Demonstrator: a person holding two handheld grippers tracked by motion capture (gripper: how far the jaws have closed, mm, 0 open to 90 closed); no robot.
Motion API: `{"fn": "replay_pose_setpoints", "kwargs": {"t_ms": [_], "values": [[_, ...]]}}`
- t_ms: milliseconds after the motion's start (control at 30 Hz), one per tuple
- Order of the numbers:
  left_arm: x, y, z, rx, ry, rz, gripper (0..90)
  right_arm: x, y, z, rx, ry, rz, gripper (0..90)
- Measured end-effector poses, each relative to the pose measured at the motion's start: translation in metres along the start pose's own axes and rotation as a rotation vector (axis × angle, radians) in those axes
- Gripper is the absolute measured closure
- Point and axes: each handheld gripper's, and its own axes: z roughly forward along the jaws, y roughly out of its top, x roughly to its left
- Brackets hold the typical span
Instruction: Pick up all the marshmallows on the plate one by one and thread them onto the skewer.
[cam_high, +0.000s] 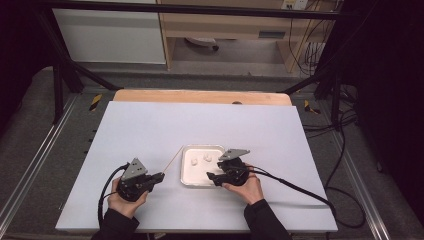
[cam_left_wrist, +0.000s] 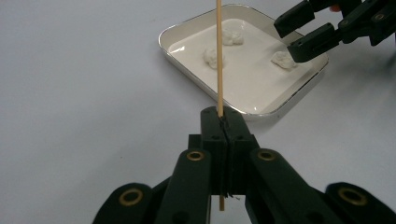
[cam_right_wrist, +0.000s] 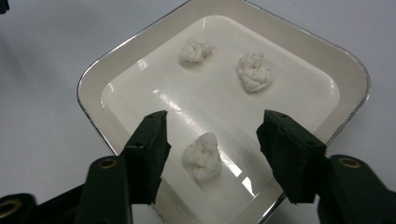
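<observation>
Three white lumps lie in the white tray (cam_right_wrist: 116, 60); the skewer (cam_left_wrist: 218, 56) hides part of one in the left gripper view. The left gripper (cam_left_wrist: 222, 122) has its jaws clamped together on the skewer, which points over the tray rim. The right gripper (cam_right_wrist: 211, 154) has its jaws apart, astride the nearest lump (cam_right_wrist: 202, 156) without touching it. Bare white table (cam_high: 150, 130) lies all around.

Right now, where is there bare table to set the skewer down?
Bare table lies beyond the tray and left of the left gripper. It is crowded around the tray: the skewer and right gripper meet there.
</observation>
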Motion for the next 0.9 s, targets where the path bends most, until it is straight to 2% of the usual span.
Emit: {"fn": "replay_pose_setpoints", "kwargs": {"t_ms": [67, 300, 433, 567, 800, 900], "values": [[0.0, -0.0002, 0.0005, 0.0, 0.001, -0.003, 88.8, 0.0002, -0.0023, 0.0023, 0.015, -0.001, -0.021, 51.8], [-0.0001, -0.0005, 0.0009, 0.0, -0.001, -0.007, 88.8, 0.0014, -0.0059, 0.0081, 0.028, 0.008, -0.025, 58.6], [-0.0003, -0.0005, 0.0009, -0.002, 0.0, -0.007, 88.8, 0.002, -0.0067, 0.0086, 0.019, 0.005, -0.032, 61.6], [-0.0006, -0.0004, 0.0003, -0.009, -0.001, -0.008, 88.8, 0.0048, -0.0086, 0.0082, 0.011, 0.01, -0.037, 70.4], [-0.0016, -0.0006, 0.0001, -0.019, -0.001, -0.012, 88.8, 0.0041, -0.0085, 0.0079, 0.008, 0.014, -0.008, 73.6], [-0.0023, -0.0007, 0.0002, -0.024, -0.005, -0.012, 88.8, 0.0028, -0.0059, 0.0047, -0.018, 0.02, 0.0, 74.9]]}}
